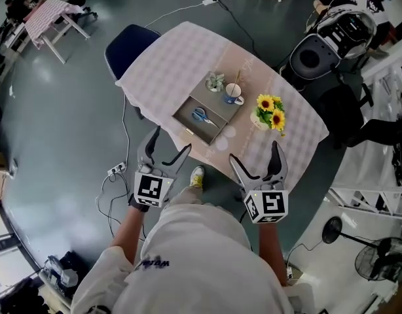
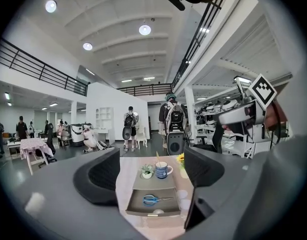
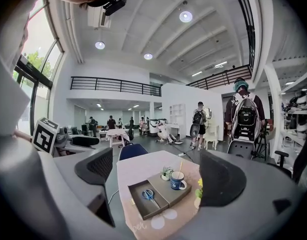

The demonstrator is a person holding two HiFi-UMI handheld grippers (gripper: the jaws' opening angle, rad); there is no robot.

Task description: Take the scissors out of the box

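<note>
Blue-handled scissors [image 1: 201, 115] lie in the pulled-out drawer of a flat grey box [image 1: 217, 105] on a table with a pale checked cloth [image 1: 168, 57]. Both grippers hover off the table's near edge, short of the box. My left gripper [image 1: 171, 140] is open with nothing between its jaws. My right gripper [image 1: 253, 151] is open and empty too. The left gripper view looks straight at the scissors [image 2: 154, 199] in the drawer [image 2: 138, 209]. The right gripper view has the scissors [image 3: 148, 194] and the box [image 3: 176, 193] slightly left of centre.
On the box top stand a blue mug [image 1: 233, 95] with a stick in it and a small potted plant [image 1: 215, 81]. A vase of sunflowers [image 1: 271, 113] stands right of the box. A blue chair [image 1: 129, 44] sits behind the table. A power strip [image 1: 114, 170] and cables lie on the floor.
</note>
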